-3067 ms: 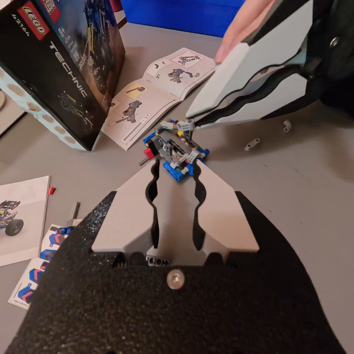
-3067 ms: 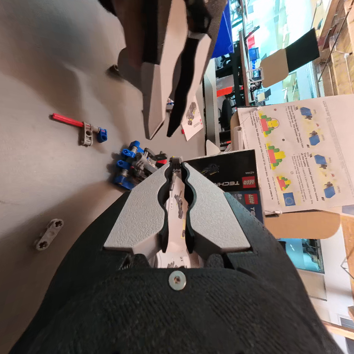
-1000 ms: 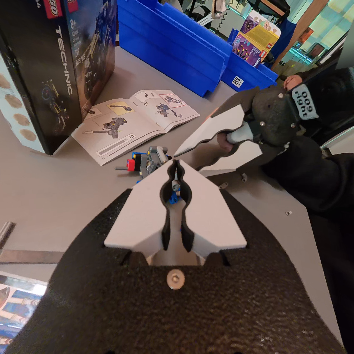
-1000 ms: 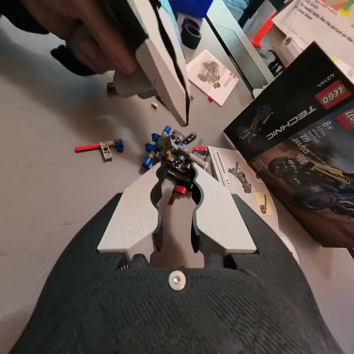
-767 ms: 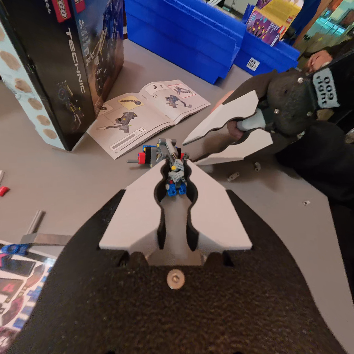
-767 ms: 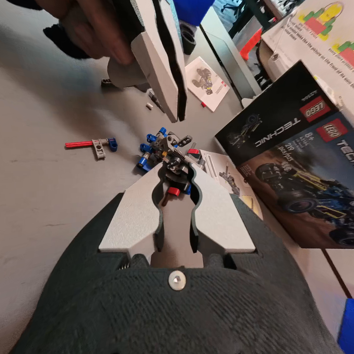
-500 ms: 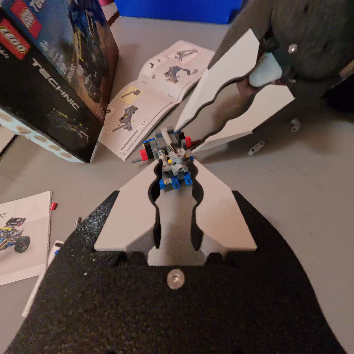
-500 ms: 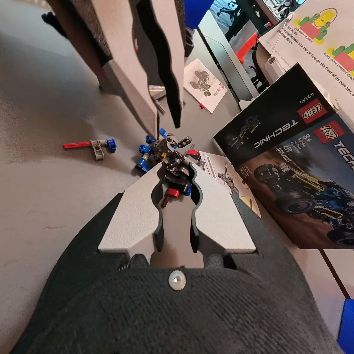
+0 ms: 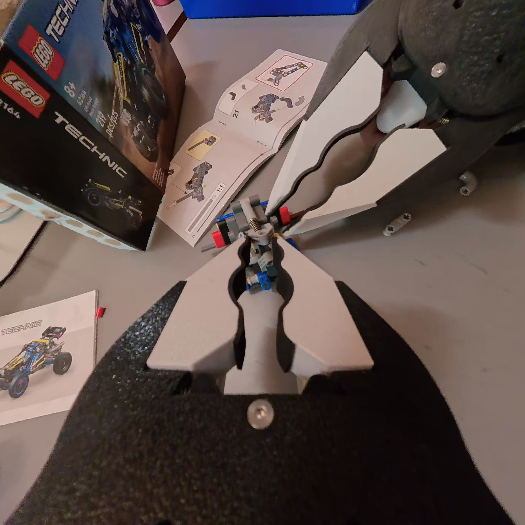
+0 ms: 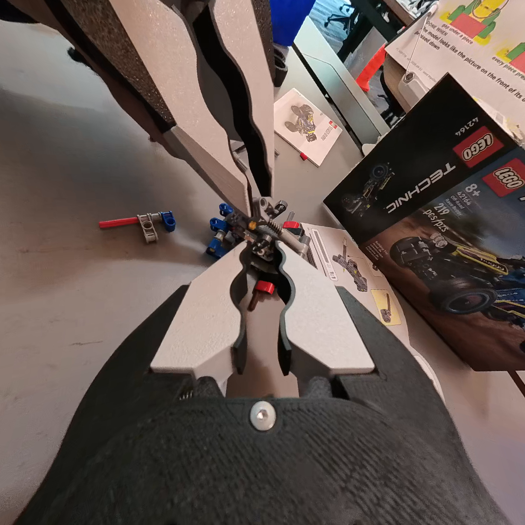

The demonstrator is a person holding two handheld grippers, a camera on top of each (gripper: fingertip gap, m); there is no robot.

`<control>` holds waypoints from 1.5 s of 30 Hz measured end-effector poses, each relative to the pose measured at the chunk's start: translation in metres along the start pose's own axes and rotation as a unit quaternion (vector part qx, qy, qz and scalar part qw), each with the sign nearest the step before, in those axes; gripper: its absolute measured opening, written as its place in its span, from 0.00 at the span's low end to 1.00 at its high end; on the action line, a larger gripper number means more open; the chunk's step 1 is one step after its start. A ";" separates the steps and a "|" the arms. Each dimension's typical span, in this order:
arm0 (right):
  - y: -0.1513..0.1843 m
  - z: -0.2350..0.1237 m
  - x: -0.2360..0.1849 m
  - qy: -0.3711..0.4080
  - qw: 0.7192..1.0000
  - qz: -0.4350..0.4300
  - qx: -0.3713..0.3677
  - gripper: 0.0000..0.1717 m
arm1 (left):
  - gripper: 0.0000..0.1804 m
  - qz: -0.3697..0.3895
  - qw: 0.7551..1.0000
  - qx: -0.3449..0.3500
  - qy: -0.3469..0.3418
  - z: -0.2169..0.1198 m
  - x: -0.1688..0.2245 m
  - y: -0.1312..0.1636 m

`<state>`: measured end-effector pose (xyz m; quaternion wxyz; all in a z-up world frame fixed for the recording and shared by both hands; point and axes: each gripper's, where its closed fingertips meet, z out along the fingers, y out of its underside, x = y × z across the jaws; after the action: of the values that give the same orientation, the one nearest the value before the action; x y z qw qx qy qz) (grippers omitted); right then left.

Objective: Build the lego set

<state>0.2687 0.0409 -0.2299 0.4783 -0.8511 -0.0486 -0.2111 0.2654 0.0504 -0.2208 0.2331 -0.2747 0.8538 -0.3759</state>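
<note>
- Grey table (image 9: 397,284), matte, faintly scuffed.
- Small grey, blue and red brick assembly (image 9: 250,224) at the middle.
- Open instruction booklet (image 9: 241,142) just behind it, one corner against a dark printed box (image 9: 85,127) standing on edge.
- Closed booklet (image 9: 42,355) at left, tiny red piece (image 9: 100,312) beside it.
- Red axle with grey and blue connectors (image 10: 139,224) lying apart.
- Two small grey parts (image 9: 397,224) at right.

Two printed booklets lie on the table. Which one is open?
The booklet beside the toy box, just behind the brick assembly, lies open; the other booklet, showing a buggy, is closed.
</note>
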 end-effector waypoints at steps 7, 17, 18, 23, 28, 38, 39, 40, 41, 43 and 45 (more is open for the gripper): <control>-0.002 0.000 0.003 0.018 0.999 -0.026 0.012 0.04 | 0.06 -0.001 1.000 -0.014 0.002 -0.001 -0.001 -0.003; -0.005 0.005 0.002 0.024 1.000 0.000 0.019 0.06 | 0.06 -0.060 0.994 -0.087 0.026 -0.005 -0.001 -0.004; -0.007 0.005 0.002 0.023 0.999 0.005 0.023 0.06 | 0.06 -0.065 0.992 -0.100 0.031 -0.005 -0.001 -0.002; -0.010 0.005 0.001 0.037 0.999 -0.030 0.024 0.06 | 0.06 -0.091 0.981 -0.164 0.056 -0.007 0.001 0.001; -0.026 -0.001 0.002 0.071 0.990 -0.108 0.049 0.10 | 0.06 -0.103 0.973 -0.196 0.066 -0.010 -0.002 -0.006; -0.036 -0.005 0.007 0.093 0.990 -0.083 0.064 0.07 | 0.06 -0.106 0.979 -0.162 0.068 -0.011 -0.001 -0.015; -0.037 -0.005 0.006 0.087 0.991 -0.069 0.070 0.06 | 0.06 -0.101 0.982 -0.146 0.069 -0.012 -0.002 -0.016; -0.038 -0.006 0.005 0.078 0.993 -0.054 0.076 0.04 | 0.07 -0.096 0.985 -0.126 0.067 -0.013 -0.003 -0.018; -0.038 -0.005 0.004 0.070 0.994 -0.037 0.080 0.03 | 0.07 -0.092 0.987 -0.109 0.069 -0.016 -0.003 -0.019; -0.033 -0.004 0.007 0.070 0.995 -0.022 0.073 0.03 | 0.07 -0.081 0.992 -0.072 0.071 -0.021 -0.003 -0.019; -0.032 -0.003 0.006 0.062 0.995 -0.015 0.073 0.03 | 0.07 -0.080 0.994 -0.047 0.060 -0.025 -0.008 -0.016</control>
<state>0.2645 0.0547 -0.2009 0.5383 -0.7980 -0.0466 -0.2669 0.2604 0.0591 -0.1915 0.1372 -0.3293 0.8584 -0.3686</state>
